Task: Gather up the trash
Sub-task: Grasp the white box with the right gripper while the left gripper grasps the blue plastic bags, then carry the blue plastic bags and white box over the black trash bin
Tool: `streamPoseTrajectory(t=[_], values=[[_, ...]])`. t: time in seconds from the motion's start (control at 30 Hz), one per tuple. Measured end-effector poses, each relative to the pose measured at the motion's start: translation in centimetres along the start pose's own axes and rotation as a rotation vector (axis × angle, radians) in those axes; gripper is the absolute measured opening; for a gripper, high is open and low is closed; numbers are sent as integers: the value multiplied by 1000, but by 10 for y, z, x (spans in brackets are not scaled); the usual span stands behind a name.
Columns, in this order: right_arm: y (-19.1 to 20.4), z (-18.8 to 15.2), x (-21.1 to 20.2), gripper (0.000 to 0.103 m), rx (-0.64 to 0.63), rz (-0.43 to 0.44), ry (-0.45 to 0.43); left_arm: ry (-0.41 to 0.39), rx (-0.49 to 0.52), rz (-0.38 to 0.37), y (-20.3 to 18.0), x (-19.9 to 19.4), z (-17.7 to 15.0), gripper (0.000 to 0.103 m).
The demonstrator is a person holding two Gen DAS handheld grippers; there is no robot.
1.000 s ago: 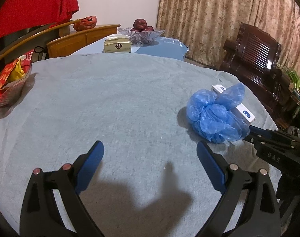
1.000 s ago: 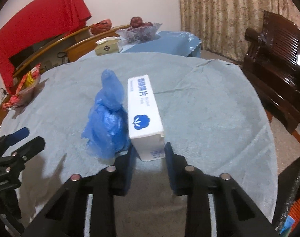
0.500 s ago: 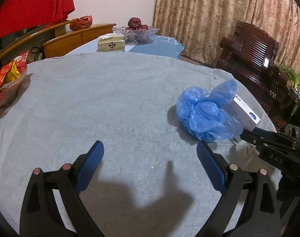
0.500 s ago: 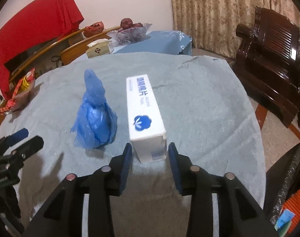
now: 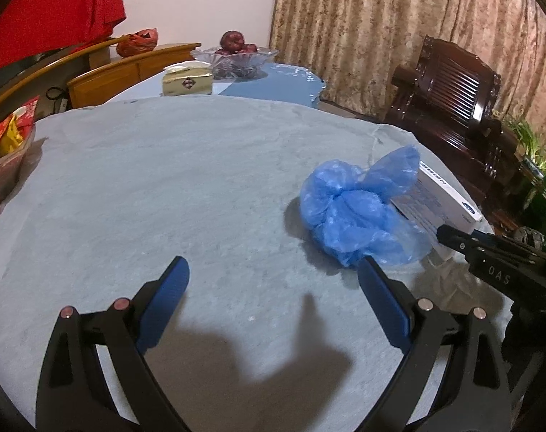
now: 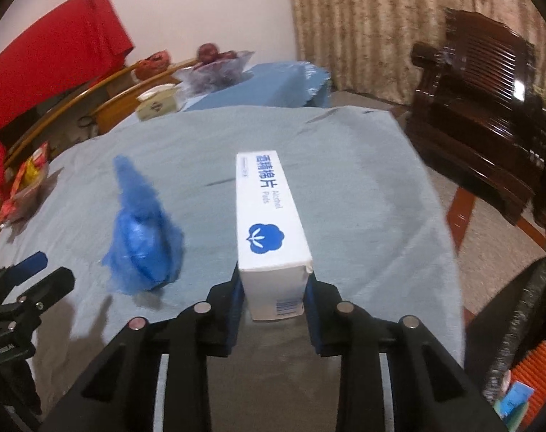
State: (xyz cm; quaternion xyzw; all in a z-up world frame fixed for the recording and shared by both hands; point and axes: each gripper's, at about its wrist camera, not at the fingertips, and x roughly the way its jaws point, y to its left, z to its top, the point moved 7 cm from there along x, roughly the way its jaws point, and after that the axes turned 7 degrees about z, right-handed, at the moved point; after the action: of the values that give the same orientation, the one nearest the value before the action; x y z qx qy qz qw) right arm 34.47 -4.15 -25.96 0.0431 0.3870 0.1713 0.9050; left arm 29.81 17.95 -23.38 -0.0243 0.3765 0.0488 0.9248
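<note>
Right gripper (image 6: 273, 288): fingers closing on the near end of the white box (image 6: 269, 223); pads look pressed to both its sides, box raised off the surface (image 6: 362, 187).
Left gripper (image 5: 273, 288): fingers spread wide, nothing between them, hovering over bare cloth.
Blue plastic bag (image 5: 359, 208): crumpled, lying on the surface just beyond the left gripper's right finger; not yet picked up.
Snack packets (image 5: 6, 151): far left edge; whether trash, cannot tell.
Progress: one item in hand, none seen binned; bag remains. Likely early.
</note>
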Motion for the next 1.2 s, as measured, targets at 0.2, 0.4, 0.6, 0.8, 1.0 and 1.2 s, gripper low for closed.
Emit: streamPoseTrajectory(t=[0.2, 0.4, 0.6, 0.8, 1.0, 1.2], values=[[-19, 3, -5, 30, 35, -43, -18, -4, 20, -46, -27, 12, 11, 92], [-29, 4, -11, 30, 56, -52, -32, -1, 48, -76, -50, 31, 20, 92], [-32, 2, -11, 30, 61, -50, -21, 50, 47, -122, -63, 53, 25, 63], [-30, 1, -15, 30, 59, -45, -15, 43, 48, -151, -68, 53, 26, 39], [-21, 4, -28, 29, 48, -26, -28, 20, 46, -149, -64, 33, 33, 1], [-12, 8, -46, 29, 39, -13, -49, -17, 40, -140, -60, 8, 37, 0]])
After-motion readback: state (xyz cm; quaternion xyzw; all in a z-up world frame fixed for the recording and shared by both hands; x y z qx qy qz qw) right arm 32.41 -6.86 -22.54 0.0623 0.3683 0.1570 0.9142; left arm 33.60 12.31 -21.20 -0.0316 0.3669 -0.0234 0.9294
